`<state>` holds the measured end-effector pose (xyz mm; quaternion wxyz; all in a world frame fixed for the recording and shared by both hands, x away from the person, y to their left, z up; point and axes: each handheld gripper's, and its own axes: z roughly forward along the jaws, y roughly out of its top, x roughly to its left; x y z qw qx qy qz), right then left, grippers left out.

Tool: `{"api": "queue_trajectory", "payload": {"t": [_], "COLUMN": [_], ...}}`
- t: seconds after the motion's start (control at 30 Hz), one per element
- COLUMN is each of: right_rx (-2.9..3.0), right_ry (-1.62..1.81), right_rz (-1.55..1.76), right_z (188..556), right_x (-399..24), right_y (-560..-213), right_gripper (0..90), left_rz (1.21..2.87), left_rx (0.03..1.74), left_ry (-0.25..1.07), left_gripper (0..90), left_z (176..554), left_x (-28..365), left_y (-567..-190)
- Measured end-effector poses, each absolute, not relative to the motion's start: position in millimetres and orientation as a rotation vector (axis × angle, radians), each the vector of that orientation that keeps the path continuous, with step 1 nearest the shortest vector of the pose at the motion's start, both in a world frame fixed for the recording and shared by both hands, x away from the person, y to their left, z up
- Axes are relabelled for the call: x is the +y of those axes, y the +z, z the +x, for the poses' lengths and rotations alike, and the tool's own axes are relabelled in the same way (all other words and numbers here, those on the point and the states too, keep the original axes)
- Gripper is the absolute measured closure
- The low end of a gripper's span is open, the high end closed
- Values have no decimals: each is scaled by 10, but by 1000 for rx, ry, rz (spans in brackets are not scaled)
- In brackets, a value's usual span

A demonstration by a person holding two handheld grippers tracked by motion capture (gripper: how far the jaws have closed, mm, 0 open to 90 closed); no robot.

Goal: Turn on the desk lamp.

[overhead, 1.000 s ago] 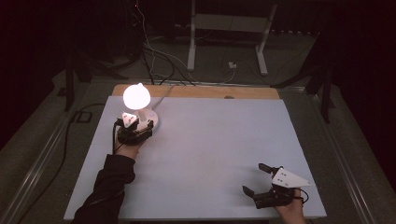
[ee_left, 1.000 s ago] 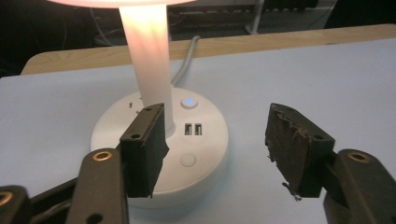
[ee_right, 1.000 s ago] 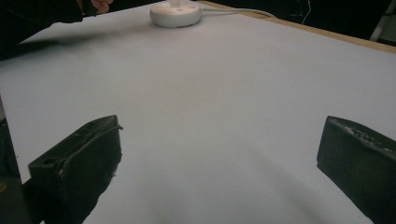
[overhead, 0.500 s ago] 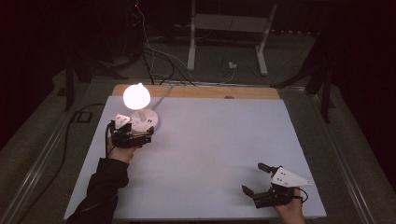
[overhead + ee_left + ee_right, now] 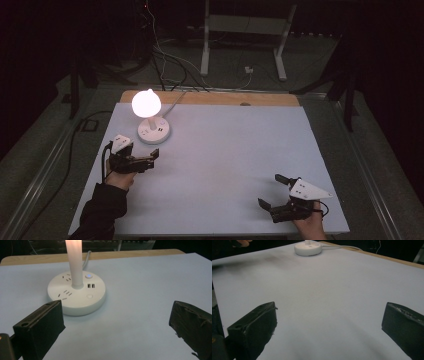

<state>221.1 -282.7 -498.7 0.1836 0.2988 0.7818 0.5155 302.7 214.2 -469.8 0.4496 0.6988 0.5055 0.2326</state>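
So the left gripper [image 5: 150,161] sits near the left edge of the table [image 5: 235,165], jaws spread wide with nothing between them; they've just been opening. Looking along it, the lamp [image 5: 77,291] is just ahead and a bit left, not touching either jaw. It's a little desk lamp with a round white base carrying sockets, two USB ports and a lit button, plus a glowing shade [image 5: 146,102] on a short stem, standing upright at the table's far left. The right gripper [image 5: 274,192] rests at the near right corner, also wide open and empty, well apart from the lamp.
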Motion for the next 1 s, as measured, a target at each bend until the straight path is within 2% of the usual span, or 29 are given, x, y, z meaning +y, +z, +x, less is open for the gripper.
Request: {"api": "queue_trajectory", "payload": {"t": [0.43, 1.0], "right_rx": [2209, 2212], "right_ry": [1448, 1443], "right_rz": [849, 859], "right_z": [2220, 2221], "right_x": [-2826, -2821], "right_y": [-4999, -5007], "right_gripper": [0, 0], "left_rz": [1780, 1877], "left_rx": [1216, 1177], "left_ry": [575, 456], "left_gripper": [4, 4], "left_z": [2674, 2259], "left_x": [2205, 2234], "left_y": [-4788, -4952]}}
